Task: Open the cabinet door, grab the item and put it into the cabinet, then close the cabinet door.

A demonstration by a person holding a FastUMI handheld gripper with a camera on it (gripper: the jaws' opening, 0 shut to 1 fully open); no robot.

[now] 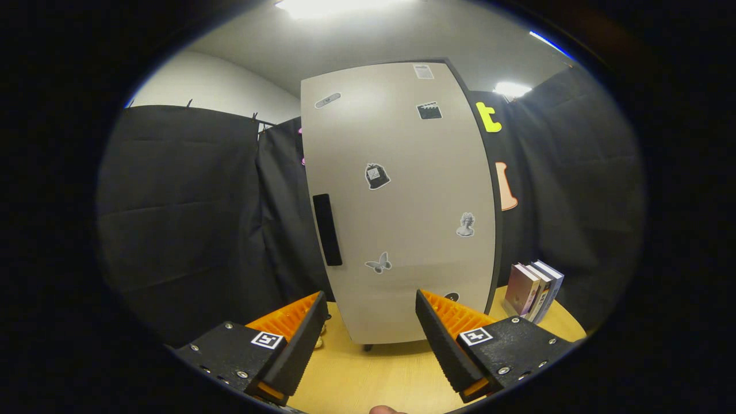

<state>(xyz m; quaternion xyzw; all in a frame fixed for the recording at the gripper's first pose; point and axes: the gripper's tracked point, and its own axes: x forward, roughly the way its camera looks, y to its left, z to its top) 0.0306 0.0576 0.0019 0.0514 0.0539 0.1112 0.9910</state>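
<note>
A tall pale grey cabinet [402,201] stands on a wooden table [374,374], just beyond my fingers. Its door is shut and carries several small stickers. A black vertical handle [327,229] sits near the door's left edge, above my left finger. My gripper [372,305] is open, its fingers spread wide with nothing between them, aimed at the door's lower part. A small pale object [319,339] peeks out by the left finger on the table; I cannot tell what it is.
Several books [535,290] stand upright on the table right of the cabinet. Black cloth walls surround the table on the left and right. A fingertip [385,410] shows at the near table edge.
</note>
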